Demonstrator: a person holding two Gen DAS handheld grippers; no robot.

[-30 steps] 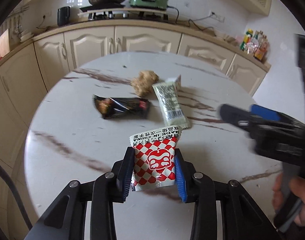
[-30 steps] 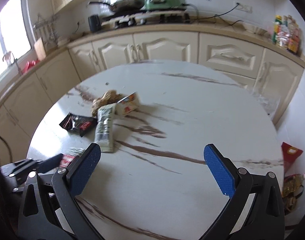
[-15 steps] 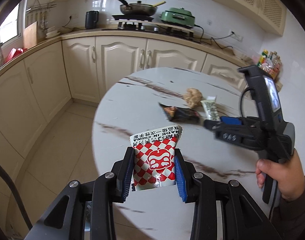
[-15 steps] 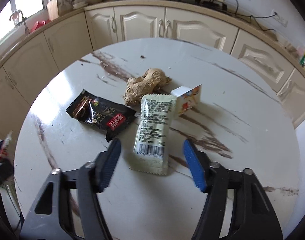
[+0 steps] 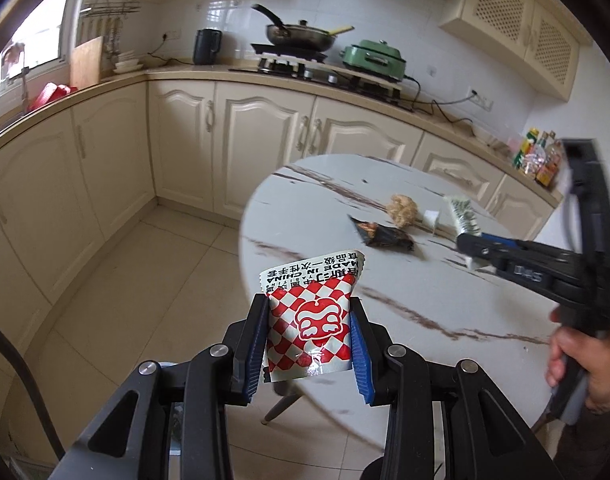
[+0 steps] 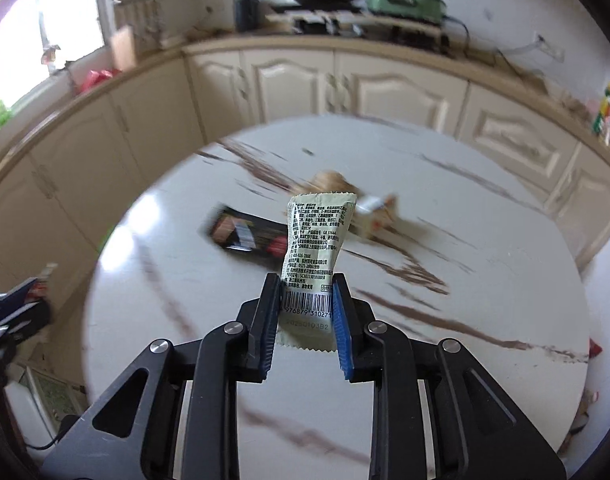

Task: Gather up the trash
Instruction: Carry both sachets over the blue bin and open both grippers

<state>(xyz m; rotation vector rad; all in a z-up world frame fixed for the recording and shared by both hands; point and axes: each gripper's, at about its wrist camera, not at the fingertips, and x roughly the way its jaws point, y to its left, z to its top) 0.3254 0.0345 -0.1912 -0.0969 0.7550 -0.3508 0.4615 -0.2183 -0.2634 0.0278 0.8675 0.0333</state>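
My left gripper (image 5: 309, 302) is shut on a red-and-white checkered packet (image 5: 311, 320), held out past the left rim of the round marble table (image 5: 425, 340). In the right wrist view my right gripper (image 6: 305, 282) has its jaws closing, and the pads press the barcode end of a pale green packet (image 6: 317, 232) that stands up off the table. A black wrapper (image 6: 245, 234), a brown crumpled lump (image 6: 329, 180) and a small white carton (image 6: 379, 216) lie behind it. The left wrist view shows the right gripper (image 5: 471, 245) and a hand (image 5: 585, 360) holding it.
Cream cabinets (image 5: 265, 140) and a counter curve around the back and left. A pan (image 5: 301, 34) and a green pot (image 5: 375, 58) sit on the stove. Tiled floor (image 5: 145, 280) lies left of the table. Bottles (image 5: 541, 158) stand at the counter's right end.
My right gripper swung over the green packet, closed on it and raised it. My left gripper carried the checkered packet leftward off the table's edge.
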